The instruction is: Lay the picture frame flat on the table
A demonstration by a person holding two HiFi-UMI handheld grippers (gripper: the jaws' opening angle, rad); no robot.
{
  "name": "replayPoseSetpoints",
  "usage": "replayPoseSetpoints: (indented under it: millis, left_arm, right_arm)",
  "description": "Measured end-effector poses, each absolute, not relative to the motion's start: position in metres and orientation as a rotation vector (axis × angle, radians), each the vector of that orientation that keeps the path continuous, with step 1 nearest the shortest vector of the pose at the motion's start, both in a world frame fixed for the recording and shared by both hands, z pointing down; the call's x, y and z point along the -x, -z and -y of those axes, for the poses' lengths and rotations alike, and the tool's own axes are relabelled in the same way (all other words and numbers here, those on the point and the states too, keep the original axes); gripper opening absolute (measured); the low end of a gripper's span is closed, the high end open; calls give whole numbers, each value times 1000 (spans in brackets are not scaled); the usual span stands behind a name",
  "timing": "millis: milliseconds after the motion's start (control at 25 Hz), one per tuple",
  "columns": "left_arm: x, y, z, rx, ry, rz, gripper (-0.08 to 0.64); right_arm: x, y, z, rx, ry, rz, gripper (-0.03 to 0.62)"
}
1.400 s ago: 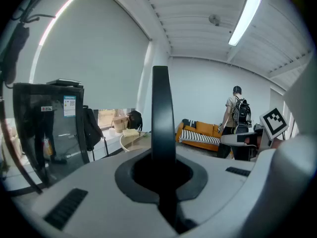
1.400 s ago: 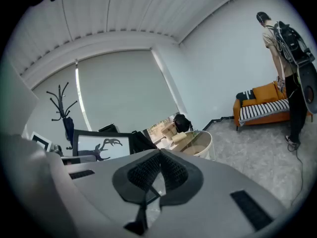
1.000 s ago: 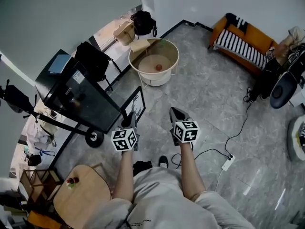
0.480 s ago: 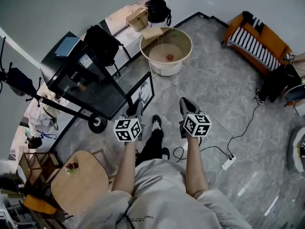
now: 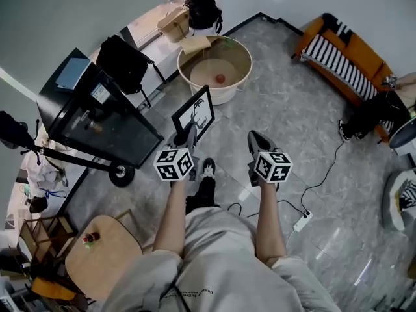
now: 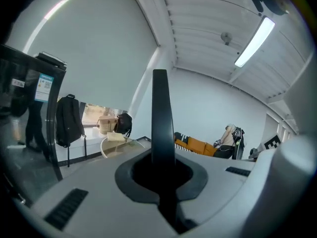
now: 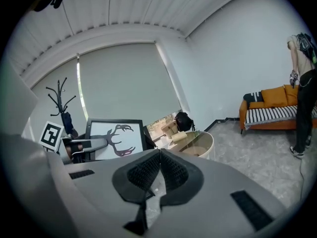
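The picture frame (image 5: pixel 194 114), black with a white antler drawing, stands upright off the floor with my left gripper (image 5: pixel 185 137) shut on its lower edge. In the left gripper view the picture frame (image 6: pixel 161 118) shows edge-on as a dark strip rising between the left gripper's (image 6: pixel 161 167) jaws. My right gripper (image 5: pixel 255 142) hangs beside it to the right, shut with nothing in it. The right gripper view shows the right gripper's (image 7: pixel 159 155) pads meeting, and the frame's picture side (image 7: pixel 116 138) to the left with the left gripper (image 7: pixel 89 145) on it.
A black glass table on wheels (image 5: pixel 97 119) stands at the left. A round white tub-like table (image 5: pixel 237 86) with a red ball inside is ahead. An orange sofa (image 5: pixel 344 54) is at the far right, a wooden chair (image 5: pixel 104 259) at lower left, and a cable with a power strip (image 5: pixel 300 223) lies on the floor.
Both grippers have moved forward with the person's step. The frame has come away from the black table's side toward the round white table, still in the left gripper.
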State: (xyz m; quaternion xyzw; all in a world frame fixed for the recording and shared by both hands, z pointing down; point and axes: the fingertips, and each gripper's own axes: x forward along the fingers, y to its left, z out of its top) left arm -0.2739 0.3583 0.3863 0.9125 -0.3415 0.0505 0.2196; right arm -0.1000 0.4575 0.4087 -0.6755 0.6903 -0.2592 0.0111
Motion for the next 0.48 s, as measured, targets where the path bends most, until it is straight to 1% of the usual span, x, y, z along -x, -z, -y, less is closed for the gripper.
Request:
replayPoseSetpoints:
  millis: [160, 480]
  left_arm:
    - [250, -375, -307, -2520, -124, 932, 26]
    - [185, -363, -213, -2561, -134, 875, 26]
  right_arm:
    - [82, -411, -420, 2069, 881, -2145, 32]
    - [38, -412, -334, 2113, 877, -2151, 32]
